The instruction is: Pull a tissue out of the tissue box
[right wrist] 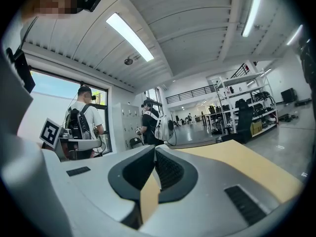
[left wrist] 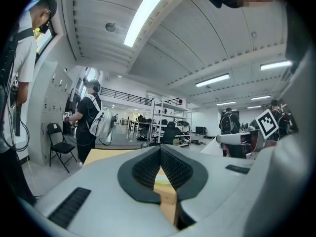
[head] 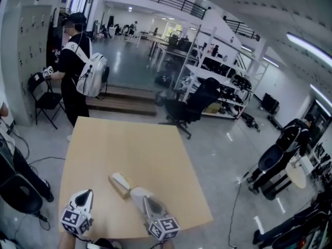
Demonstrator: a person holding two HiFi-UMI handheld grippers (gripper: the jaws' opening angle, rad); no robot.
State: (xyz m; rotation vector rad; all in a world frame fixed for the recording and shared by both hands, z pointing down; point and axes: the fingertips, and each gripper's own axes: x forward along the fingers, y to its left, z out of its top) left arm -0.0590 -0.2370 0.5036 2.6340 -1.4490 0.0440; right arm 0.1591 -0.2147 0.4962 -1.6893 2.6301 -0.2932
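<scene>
Right gripper (head: 146,201) jaws pinch the flimsy, probably tear-prone tissue (head: 139,193) by its free end; left gripper (head: 89,193) jaws closed, empty, leaving the light tissue box (head: 120,184) unrestrained.

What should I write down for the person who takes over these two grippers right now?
Left gripper: jaws together, holds nothing, and is apart from the tissue box.
Right gripper: shut on a white tissue, which spreads from its tip toward the box.
Tissue box: lies on the wooden table, just ahead of the grippers.
Done: tissue gripped and mostly drawn out.
Left: I cannot tell whether it is free of the box; pull it clear.
</scene>
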